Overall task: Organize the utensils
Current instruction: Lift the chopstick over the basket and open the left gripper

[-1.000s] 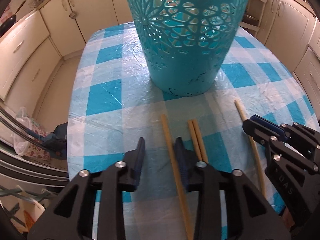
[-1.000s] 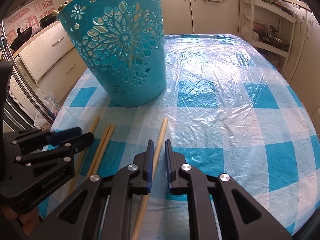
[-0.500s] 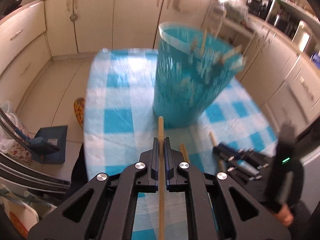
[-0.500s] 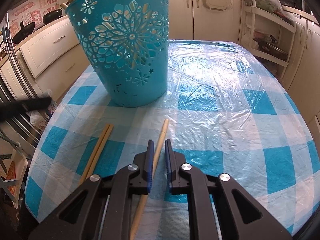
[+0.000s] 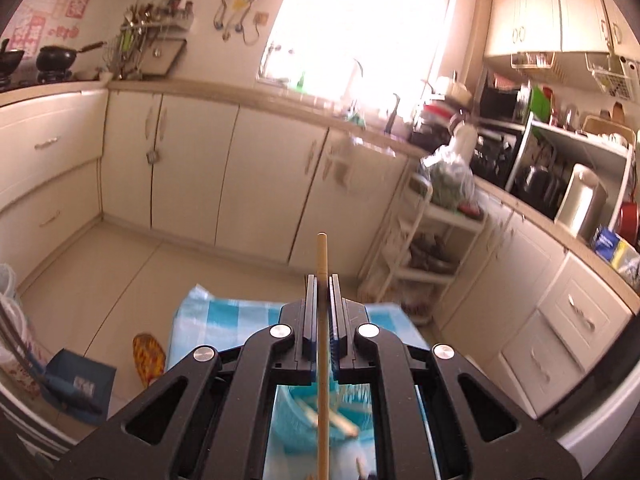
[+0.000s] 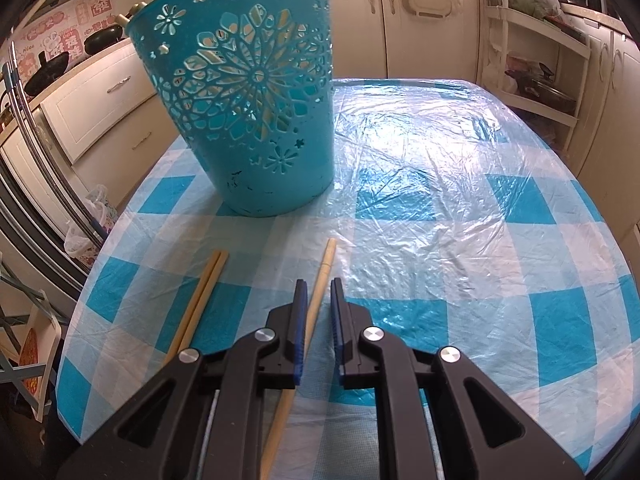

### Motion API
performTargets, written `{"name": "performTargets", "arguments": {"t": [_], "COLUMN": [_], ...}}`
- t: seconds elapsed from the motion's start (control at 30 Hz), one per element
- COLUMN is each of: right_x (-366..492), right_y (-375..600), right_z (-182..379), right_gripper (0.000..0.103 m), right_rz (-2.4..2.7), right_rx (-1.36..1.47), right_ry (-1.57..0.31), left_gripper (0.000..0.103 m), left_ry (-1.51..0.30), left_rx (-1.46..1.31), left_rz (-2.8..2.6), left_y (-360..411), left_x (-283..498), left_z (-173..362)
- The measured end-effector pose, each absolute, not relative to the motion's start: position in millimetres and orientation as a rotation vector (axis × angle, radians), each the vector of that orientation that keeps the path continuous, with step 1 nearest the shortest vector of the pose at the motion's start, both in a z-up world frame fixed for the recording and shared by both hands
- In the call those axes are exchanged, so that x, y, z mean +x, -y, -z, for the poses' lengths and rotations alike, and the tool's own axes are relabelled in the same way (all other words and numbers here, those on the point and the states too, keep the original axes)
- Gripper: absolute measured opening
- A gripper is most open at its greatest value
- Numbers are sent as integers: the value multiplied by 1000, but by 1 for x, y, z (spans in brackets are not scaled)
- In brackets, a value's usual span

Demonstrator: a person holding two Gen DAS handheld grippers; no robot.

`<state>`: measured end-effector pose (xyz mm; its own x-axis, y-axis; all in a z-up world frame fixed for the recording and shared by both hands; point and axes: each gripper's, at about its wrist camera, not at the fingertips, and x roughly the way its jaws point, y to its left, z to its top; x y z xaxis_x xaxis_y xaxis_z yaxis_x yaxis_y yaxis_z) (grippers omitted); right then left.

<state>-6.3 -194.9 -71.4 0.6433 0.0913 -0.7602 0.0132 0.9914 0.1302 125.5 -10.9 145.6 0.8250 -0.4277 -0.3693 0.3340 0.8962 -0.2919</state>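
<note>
1. The left tongs (image 5: 322, 280) were shut tight on one wooden chopstick (image 5: 322, 360). The stick ran straight between the blue pads and poked out past the tips.
2. These tongs were up in the air, high over the table (image 5: 224, 316), and pointed toward the far kitchen cupboards (image 5: 192, 168).
3. Under the left tongs was the top of the blue basket (image 5: 288, 404). It looked blurry, with a few more sticks inside it.
4. The right tongs (image 6: 318, 286) were low over the table (image 6: 440, 240), with only a small gap between the pads. A second chopstick (image 6: 320, 276) lay on the table in that gap, close to the left pad. I cannot tell if the pads were pressing on it.
5. That stick pointed toward the far side of the table, and its far end stopped a bit short of the basket (image 6: 256, 92).
6. To the left of it, a pair of chopsticks (image 6: 202, 300) lay side by side on the cloth, touching each other.
7. The basket stood upright on the far left part of the table. It had flower-shaped holes in its wall.
8. The table had a blue and white checked cloth (image 6: 520, 200) with clear plastic over it.
</note>
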Motion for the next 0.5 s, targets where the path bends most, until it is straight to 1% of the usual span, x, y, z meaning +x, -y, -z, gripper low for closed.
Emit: {"name": "performTargets", "arguments": {"t": [0.1, 0.2, 0.5], "right_x": [-6, -7, -7], "right_y": [198, 199, 201], "right_z": [72, 72, 72], "right_gripper": [12, 12, 14], "right_rz": [-50, -53, -57], "right_rx": [141, 149, 152], "right_ry": [-871, -871, -871], "left_gripper": [5, 5, 5], "left_ry": [-352, -301, -303], "left_rx": [-239, -249, -266], "left_rz": [360, 317, 256], "left_y": [27, 42, 61], "left_x": [140, 153, 170], "left_z": [-151, -145, -102]}}
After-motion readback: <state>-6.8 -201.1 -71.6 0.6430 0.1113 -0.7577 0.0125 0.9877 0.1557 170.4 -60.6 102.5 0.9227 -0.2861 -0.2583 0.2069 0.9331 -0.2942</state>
